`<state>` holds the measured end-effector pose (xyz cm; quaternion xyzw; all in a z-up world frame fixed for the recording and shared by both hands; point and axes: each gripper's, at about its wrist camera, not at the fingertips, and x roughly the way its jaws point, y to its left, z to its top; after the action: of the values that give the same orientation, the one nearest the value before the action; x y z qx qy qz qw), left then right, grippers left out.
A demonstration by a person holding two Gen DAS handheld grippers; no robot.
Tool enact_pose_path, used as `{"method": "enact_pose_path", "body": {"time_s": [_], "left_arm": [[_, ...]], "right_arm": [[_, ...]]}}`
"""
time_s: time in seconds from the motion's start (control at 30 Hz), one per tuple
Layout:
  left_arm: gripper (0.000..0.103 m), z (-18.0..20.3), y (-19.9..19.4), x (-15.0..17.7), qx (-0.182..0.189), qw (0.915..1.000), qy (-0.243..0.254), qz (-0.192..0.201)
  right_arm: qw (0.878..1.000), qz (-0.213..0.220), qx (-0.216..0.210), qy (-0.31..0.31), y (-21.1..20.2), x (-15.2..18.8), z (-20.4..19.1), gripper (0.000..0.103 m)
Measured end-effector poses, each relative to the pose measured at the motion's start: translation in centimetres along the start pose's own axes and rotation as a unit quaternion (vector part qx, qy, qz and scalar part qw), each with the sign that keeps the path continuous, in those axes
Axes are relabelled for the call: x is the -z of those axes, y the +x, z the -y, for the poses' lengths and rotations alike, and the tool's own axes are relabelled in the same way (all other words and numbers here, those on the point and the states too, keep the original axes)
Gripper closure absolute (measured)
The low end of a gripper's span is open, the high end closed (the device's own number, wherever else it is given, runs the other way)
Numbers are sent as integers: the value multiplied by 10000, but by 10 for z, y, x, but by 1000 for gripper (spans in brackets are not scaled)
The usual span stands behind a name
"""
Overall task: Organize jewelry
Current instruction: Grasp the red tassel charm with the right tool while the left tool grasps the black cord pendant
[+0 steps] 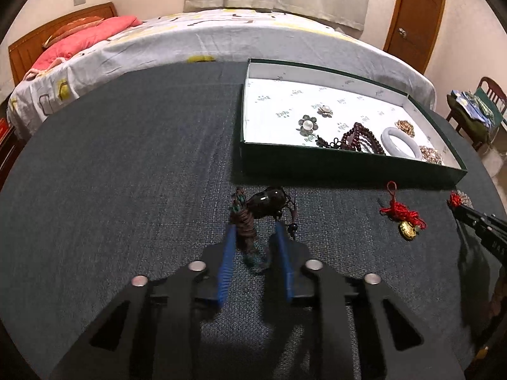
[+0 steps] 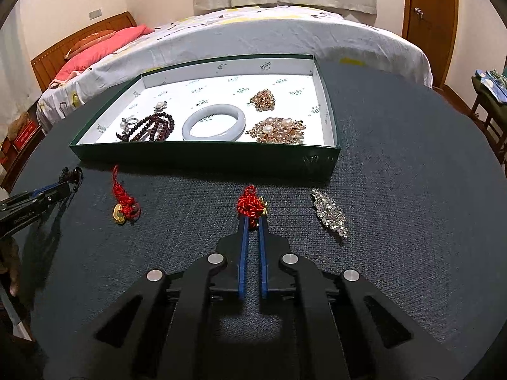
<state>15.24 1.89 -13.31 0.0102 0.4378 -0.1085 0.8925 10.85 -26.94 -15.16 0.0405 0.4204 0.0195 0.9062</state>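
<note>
On a round surface (image 2: 396,158) of dark woven fabric, the left claw (image 1: 255,231) pinches a glossy dark pendant on brown knotted cord (image 1: 250,218). The right claw (image 2: 252,221) is pressed together on a red knotted-cord charm (image 2: 248,205). Both lie before a shallow green cardboard box (image 2: 202,158) holding a smooth pale bangle (image 2: 214,122).

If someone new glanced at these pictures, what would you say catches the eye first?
Probably the green box at the table's far side, holding a pale bangle beside dark red beads and gold brooches. In front of it, the right gripper pinches a red knotted charm.
</note>
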Motion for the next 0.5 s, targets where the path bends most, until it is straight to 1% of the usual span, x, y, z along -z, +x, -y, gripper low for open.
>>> {"method": "enact_pose_path", "body": {"time_s": [0.13,0.3,0.37,0.43,0.5], "left_arm": [[84,-1,2,-2,5,10000,53,-5],[84,-5,2,-4,40,10000,12,-26],[81,-4,3,-4,7,10000,5,-5],[75,-4,4,-4,13,10000,-3,2],[75,-5,4,-5,21,10000,-38,-5]], "right_arm": [[10000,-1,0,-1,0,0,0,96],[10000,-2,-3,-5,0,0,0,96],[10000,-3,-3,-3,0,0,0,96],[10000,-4,-3,-6,0,0,0,96],[10000,-3,-4,-3,1,0,0,96]]}}
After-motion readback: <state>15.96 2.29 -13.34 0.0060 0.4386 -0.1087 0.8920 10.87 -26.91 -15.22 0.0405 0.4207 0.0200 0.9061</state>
